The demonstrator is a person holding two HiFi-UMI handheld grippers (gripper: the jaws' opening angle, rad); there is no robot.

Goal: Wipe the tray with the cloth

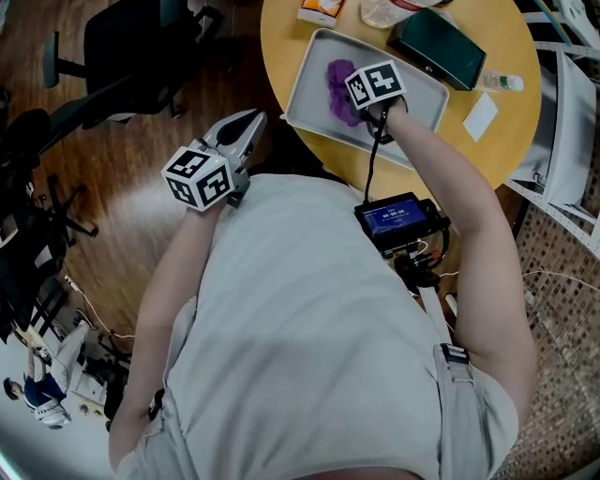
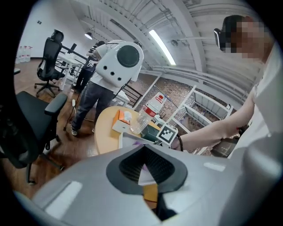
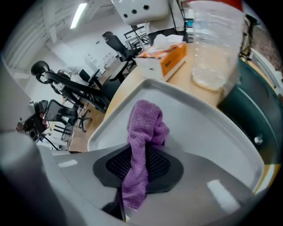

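A grey tray (image 1: 309,94) lies on the round yellow table (image 1: 281,37), with a purple cloth (image 1: 337,89) in it. My right gripper (image 1: 367,98) points steeply down over the tray, shut on the cloth (image 3: 146,128). The cloth hangs bunched from between the jaws of the right gripper (image 3: 143,163) onto the tray floor (image 3: 203,132). My left gripper (image 1: 255,120) hovers off the table's edge, left of the tray, jaws together and holding nothing. In the left gripper view, the left gripper (image 2: 146,174) faces the tray (image 2: 130,140) from a distance.
Behind the tray stand an orange tissue box (image 1: 321,9), a clear plastic bottle (image 1: 380,11) and a dark green box (image 1: 439,47). A white card (image 1: 480,117) lies at the right. An office chair (image 1: 131,47) stands left of the table and white shelving (image 1: 572,122) right. A person (image 2: 101,84) stands beyond the table.
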